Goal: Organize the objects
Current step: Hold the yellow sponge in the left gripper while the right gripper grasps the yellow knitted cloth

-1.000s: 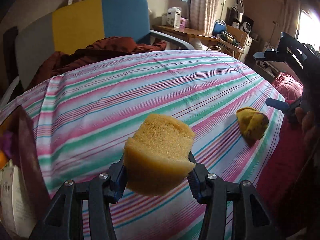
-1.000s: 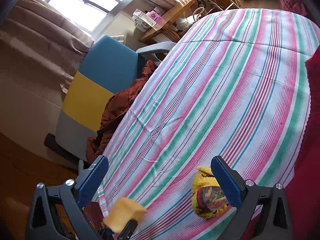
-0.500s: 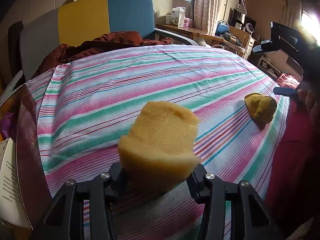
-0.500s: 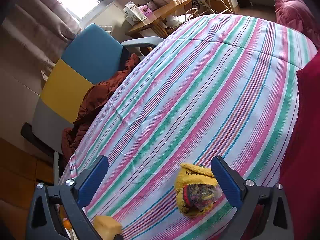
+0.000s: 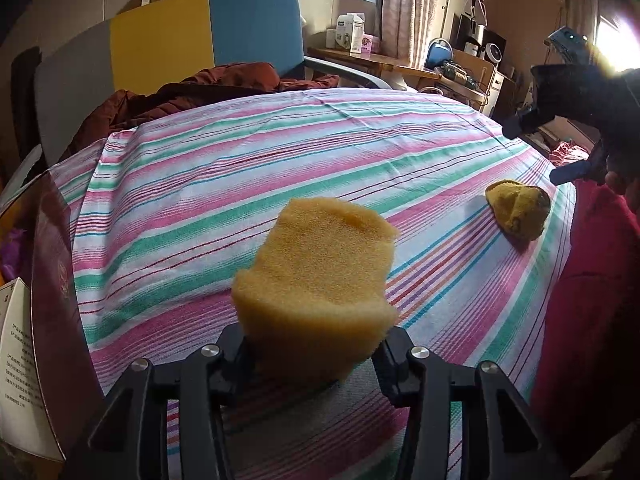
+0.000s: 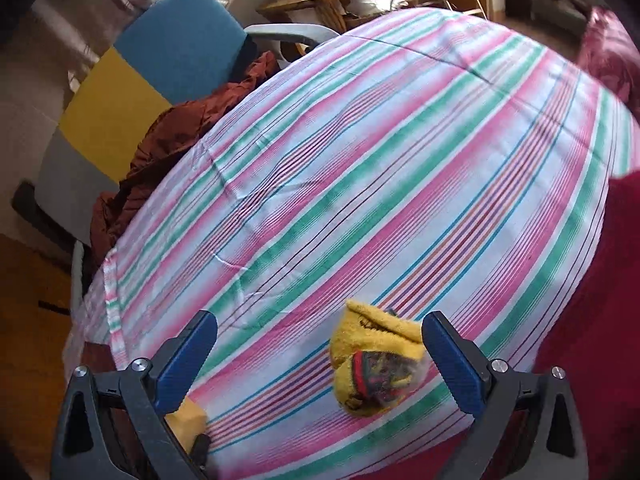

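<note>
Sponge (image 5: 320,280) sits clamped in the left gripper (image 5: 316,356) above the cloth (image 5: 280,152); right gripper (image 6: 320,356), jaws apart, hovers over the pouch (image 6: 372,368). Centre it before closing.

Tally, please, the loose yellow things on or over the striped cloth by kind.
Sponge, clamped in the left gripper: 1
Crumpled cloth, lying between the open fingers of the right gripper: 1
Total: 2
</note>
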Demonstrator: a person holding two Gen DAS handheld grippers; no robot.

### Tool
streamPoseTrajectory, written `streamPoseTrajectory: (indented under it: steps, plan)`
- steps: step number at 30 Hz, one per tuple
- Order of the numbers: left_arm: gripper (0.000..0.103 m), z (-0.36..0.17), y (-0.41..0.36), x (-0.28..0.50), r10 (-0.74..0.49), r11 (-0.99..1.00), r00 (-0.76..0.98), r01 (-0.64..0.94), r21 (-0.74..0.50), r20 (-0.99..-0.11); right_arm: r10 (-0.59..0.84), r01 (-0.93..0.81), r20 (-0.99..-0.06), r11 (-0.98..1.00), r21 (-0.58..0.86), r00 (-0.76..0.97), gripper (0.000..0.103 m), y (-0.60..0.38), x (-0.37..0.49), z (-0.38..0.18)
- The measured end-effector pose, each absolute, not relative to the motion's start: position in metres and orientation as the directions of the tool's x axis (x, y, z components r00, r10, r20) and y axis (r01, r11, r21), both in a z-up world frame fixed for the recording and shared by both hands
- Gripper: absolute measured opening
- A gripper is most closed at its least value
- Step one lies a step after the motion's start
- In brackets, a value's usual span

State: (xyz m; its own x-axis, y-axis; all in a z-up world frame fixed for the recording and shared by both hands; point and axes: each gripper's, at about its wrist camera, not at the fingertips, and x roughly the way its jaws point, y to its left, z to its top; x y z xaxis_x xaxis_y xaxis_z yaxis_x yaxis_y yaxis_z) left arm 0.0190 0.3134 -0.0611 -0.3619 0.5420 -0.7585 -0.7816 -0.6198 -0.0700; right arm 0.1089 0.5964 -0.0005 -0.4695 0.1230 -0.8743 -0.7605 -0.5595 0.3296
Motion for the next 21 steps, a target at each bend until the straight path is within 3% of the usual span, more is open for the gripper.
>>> streamPoseTrajectory:
  steps: [5, 9, 11, 13, 14, 16, 21]
  plan:
    - [0.049, -0.061, 0.312, 0.018, 0.550, -0.621, -0.354, -0.779, -0.088, -0.757, 0.078, -0.719, -0.965, -0.682, 0.132, -0.251, 0.103, 0.596, 0.095, -0.014]
    - [0.049, -0.060, 0.310, 0.018, 0.551, -0.620, -0.351, -0.779, -0.091, -0.757, 0.051, -0.692, -0.983, -0.717, 0.087, -0.176, 0.096, 0.591, 0.083, -0.030]
    - [0.049, -0.060, 0.310, 0.018, 0.551, -0.621, -0.352, -0.779, -0.090, -0.756, 0.010, -0.688, -0.990, -0.720, 0.091, -0.142, 0.079, 0.589, 0.077, -0.043]
    - [0.049, -0.060, 0.310, 0.018, 0.551, -0.621, -0.356, -0.779, -0.087, -0.755, -0.007, -0.660, -0.996, -0.749, 0.061, -0.084, 0.070, 0.584, 0.071, -0.054]
    - [0.049, -0.061, 0.310, 0.019, 0.550, -0.621, -0.360, -0.779, -0.082, -0.753, 0.008, -0.648, -0.997, -0.760, 0.044, -0.077, 0.058, 0.581, 0.069, -0.054]
    - [0.049, -0.061, 0.310, 0.020, 0.549, -0.621, -0.368, -0.780, -0.072, -0.751, 0.011, -0.638, -0.991, -0.766, 0.078, -0.133, 0.050, 0.576, 0.068, -0.047]
    - [0.049, -0.061, 0.310, 0.021, 0.549, -0.620, -0.368, -0.782, -0.070, -0.750, -0.013, -0.607, -0.957, -0.771, 0.193, -0.288, 0.046, 0.552, 0.062, -0.036]
